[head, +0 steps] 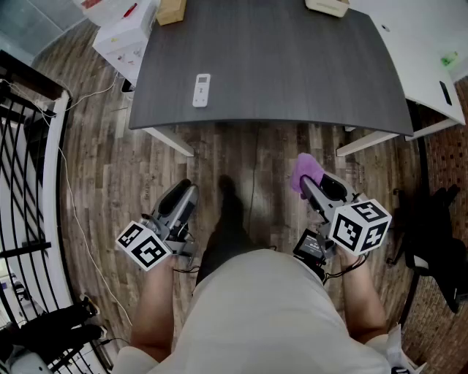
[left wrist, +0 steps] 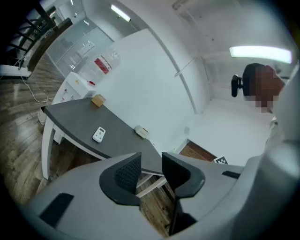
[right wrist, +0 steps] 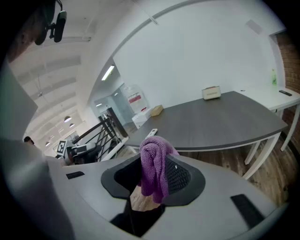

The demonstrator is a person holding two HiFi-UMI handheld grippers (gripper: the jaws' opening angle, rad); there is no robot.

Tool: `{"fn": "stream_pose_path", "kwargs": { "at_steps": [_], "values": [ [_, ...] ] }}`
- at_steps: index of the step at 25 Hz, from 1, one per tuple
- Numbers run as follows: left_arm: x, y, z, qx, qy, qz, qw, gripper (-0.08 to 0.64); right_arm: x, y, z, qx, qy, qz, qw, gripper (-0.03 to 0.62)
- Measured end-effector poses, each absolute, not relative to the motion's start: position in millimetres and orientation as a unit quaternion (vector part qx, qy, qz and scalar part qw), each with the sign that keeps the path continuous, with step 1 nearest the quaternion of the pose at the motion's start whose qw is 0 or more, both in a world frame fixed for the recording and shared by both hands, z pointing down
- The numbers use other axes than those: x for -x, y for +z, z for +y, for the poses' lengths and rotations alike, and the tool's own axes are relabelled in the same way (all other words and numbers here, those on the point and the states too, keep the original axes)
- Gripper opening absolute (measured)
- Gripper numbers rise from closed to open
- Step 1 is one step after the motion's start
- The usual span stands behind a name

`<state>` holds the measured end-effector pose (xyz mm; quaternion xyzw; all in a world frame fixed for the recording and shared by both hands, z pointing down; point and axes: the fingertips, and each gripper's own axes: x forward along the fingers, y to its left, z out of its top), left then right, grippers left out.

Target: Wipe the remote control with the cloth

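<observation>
The white remote control (head: pixel 201 90) lies flat near the front left edge of the dark grey table (head: pixel 292 73); it also shows in the left gripper view as the remote (left wrist: pixel 99 135). Both grippers hang low in front of the table, over the wooden floor. My right gripper (head: pixel 313 184) is shut on a purple cloth (head: pixel 303 171), which bunches up between the jaws as the cloth (right wrist: pixel 153 168). My left gripper (head: pixel 183 197) stands open, with a narrow gap and nothing between its jaws (left wrist: pixel 151 169).
A cardboard box (head: pixel 170 11) and a beige object (head: pixel 327 6) sit at the table's far edge. White boxes (head: pixel 124 33) stand on the floor at the left. A black railing (head: pixel 29 182) runs along the left. A white table (head: pixel 431 58) and a black chair (head: pixel 439 219) stand at the right.
</observation>
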<state>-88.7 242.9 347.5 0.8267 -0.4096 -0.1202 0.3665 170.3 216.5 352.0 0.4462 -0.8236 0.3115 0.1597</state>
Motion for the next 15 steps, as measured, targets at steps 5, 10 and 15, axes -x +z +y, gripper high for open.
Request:
{"fn": "stream_pose_path", "kwargs": {
  "at_steps": [5,10,15],
  "values": [
    [124.6,373.4,139.9,-0.83,-0.068,-0.412,0.37,0.15,-124.5,362.6,137.9,-0.436,0.321,-0.819,0.187,0.133],
    [141.0,413.6,54.5,-0.852,0.029,-0.389,0.349,0.212,-74.4,391.7,62.2,-0.42,0.319,-0.817,0.234,0.132],
    [136.7,460.6,2.2,-0.864,0.115,-0.34,0.353,0.25,-17.8,446.6,6.8,-0.389,0.333,-0.808,0.292,0.132]
  ]
}}
